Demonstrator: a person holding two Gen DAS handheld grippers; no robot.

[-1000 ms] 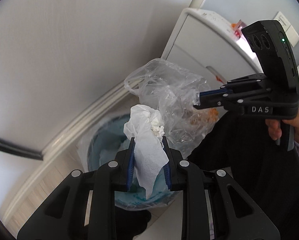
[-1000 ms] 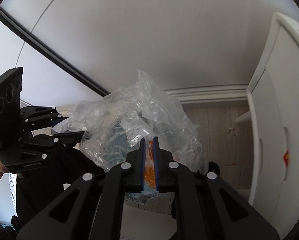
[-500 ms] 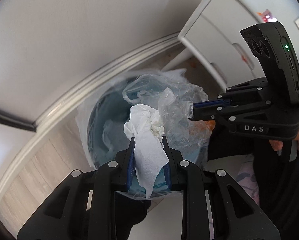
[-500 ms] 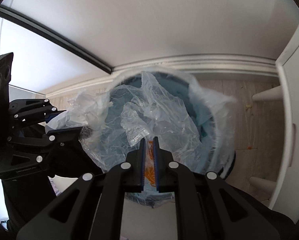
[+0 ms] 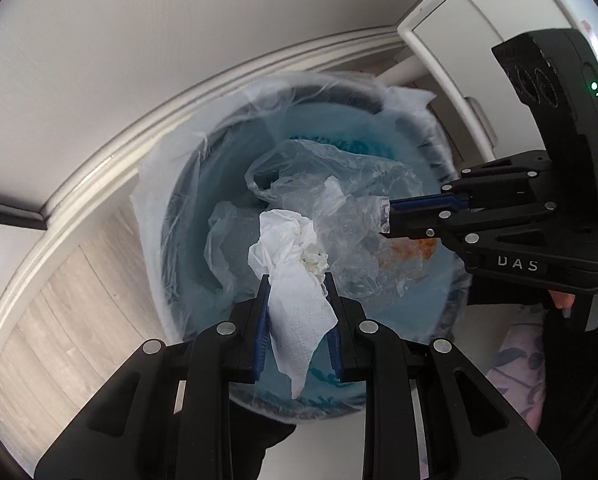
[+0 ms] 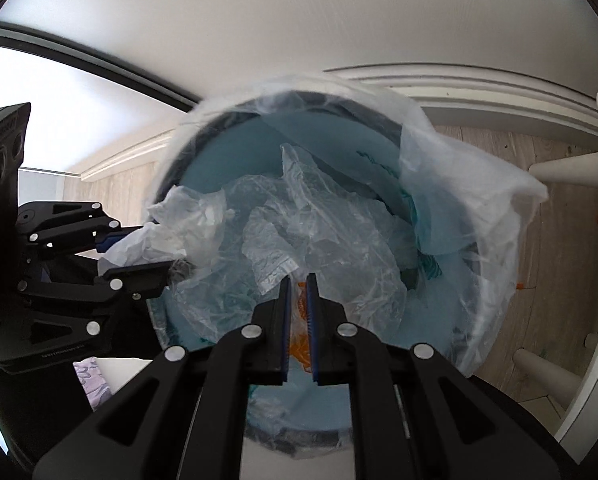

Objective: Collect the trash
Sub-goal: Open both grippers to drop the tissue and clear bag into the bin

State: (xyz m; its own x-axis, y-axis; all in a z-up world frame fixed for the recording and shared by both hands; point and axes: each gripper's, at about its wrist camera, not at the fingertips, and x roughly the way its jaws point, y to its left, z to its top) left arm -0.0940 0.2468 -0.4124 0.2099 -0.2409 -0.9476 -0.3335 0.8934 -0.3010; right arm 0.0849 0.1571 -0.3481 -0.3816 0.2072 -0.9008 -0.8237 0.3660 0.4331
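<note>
Left wrist: cabinet (image 5: 479,40) beside bin (image 5: 187,184).

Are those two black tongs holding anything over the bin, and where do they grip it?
The left tongs pinch a crumpled white tissue by its lower part. The right tongs clamp a clear plastic bag at one edge.

Left gripper (image 5: 297,280) clamped; right gripper (image 6: 298,280) clamped, nearly closed.
</note>
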